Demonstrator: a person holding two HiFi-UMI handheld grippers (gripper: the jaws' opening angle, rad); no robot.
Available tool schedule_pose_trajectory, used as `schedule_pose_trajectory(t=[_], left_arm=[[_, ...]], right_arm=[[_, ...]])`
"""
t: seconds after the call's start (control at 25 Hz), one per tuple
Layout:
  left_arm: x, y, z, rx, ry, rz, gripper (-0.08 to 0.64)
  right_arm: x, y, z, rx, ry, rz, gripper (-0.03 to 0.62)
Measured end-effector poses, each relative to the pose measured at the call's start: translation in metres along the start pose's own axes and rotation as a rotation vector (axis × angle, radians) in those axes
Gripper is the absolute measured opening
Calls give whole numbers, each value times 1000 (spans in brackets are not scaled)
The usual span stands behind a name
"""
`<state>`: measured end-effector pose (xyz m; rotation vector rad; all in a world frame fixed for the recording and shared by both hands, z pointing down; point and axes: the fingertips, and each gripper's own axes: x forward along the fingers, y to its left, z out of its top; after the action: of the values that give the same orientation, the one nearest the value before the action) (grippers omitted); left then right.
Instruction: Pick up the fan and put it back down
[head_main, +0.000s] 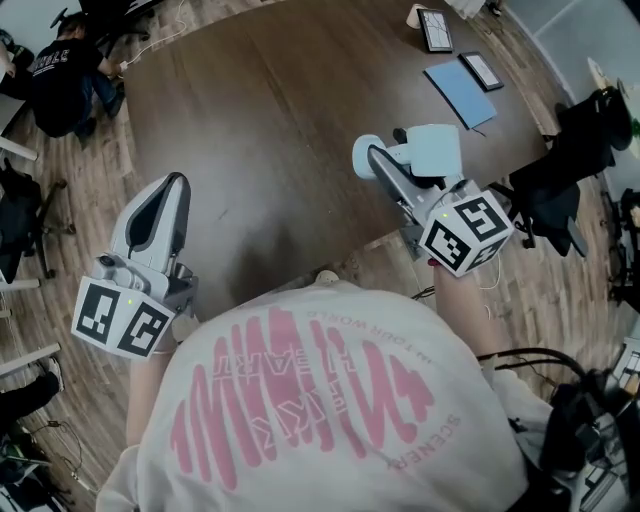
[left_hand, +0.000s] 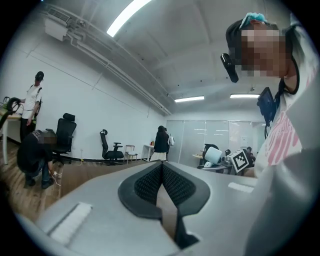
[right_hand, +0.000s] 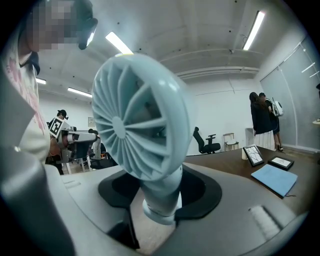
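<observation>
Closest to the camera is the person's white shirt with pink print (head_main: 320, 400). Just past it, each hand holds a gripper with a black and white marker cube.

The left gripper (head_main: 172, 190) is on the left side, over the brown wooden floor (head_main: 100, 210) and just beside the edge of the table. In the left gripper view, the left gripper (left_hand: 161, 167) has its dark bumpy fingers (left_hand: 145, 185) pressed together at the tips. Nothing is between them.

The right gripper (head_main: 398, 162) is on the right side, over the near edge of the big dark brown wooden table (head_main: 260, 130). It has the small light blue plastic fan (head_main: 435, 150). In the right gripper view, the right gripper (right_hand: 162, 197) has its dark fingers (right_hand: 202, 192) clamped on the fan's round handle, one on each side. The fan (right_hand: 135, 120) stands upright. Its round ribbed head is above the fingers, and the end of the handle pokes out below them.

Farther back on the table lies a flat blue folder (head_main: 460, 92). Just beyond it are two small pictures in black frames (head_main: 436, 28), near the far edge.

Far off on the left, a person in black clothes (head_main: 60, 70) crouches on the floor. In the left gripper view there are black office chairs (left_hand: 111, 147) by the white wall.
</observation>
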<state>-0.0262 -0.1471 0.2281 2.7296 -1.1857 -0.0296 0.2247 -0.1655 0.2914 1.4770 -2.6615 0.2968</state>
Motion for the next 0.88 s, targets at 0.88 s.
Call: schedule_pose_trajectory(t=[0.88], left_arm=[[-133,35,-28,-56,16,-105,17]], right_arm=[[-12,164,-41,-9,13,-71,215]])
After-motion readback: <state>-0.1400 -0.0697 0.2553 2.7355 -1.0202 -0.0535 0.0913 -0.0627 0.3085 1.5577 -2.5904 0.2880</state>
